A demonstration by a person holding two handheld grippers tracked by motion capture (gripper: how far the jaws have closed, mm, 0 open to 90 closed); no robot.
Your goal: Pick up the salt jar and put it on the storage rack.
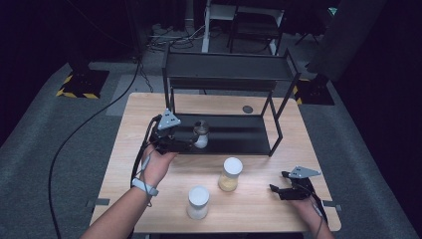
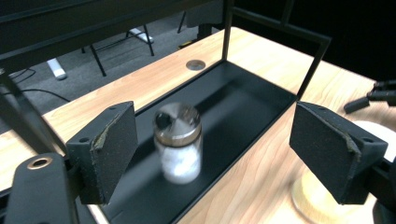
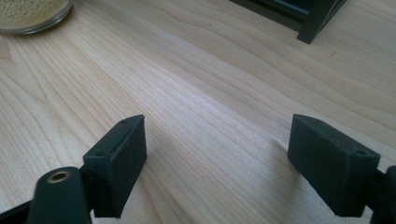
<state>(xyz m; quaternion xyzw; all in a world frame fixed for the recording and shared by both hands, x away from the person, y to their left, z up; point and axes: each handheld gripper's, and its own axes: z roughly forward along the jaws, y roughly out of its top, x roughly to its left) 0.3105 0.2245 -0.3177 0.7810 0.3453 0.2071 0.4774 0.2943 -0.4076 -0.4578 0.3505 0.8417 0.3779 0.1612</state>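
While the left tongs (image 1: 191,142) hover at the near left edge of the black rack's (image 1: 278,107) bottom shelf, the small jar (image 1: 201,134) with a metal lid and white contents stands upright on that shelf just ahead of them. From above it is hard to tell whether the pads touch the glass; the left gripper view settles it, showing the jar (image 2: 178,142) between the two spread pads with clear air on both sides, so these tongs (image 2: 212,151) are open and hold nothing. That view also shows the jar slightly blurred.

The right tongs (image 1: 277,191) rest low at the near right corner of the table (image 1: 124,164), well apart from the rack. Their own view shows the jaws spread wide with bare wood between them (image 3: 217,161), gripping nothing, and at its far left corner the rim of the yellow-filled jar (image 3: 30,14).

The high view alone lays out the two white-lidded jars on the near table: the yellow-filled one (image 1: 231,174) and a white-filled jar (image 1: 198,202) nearer and to its left.
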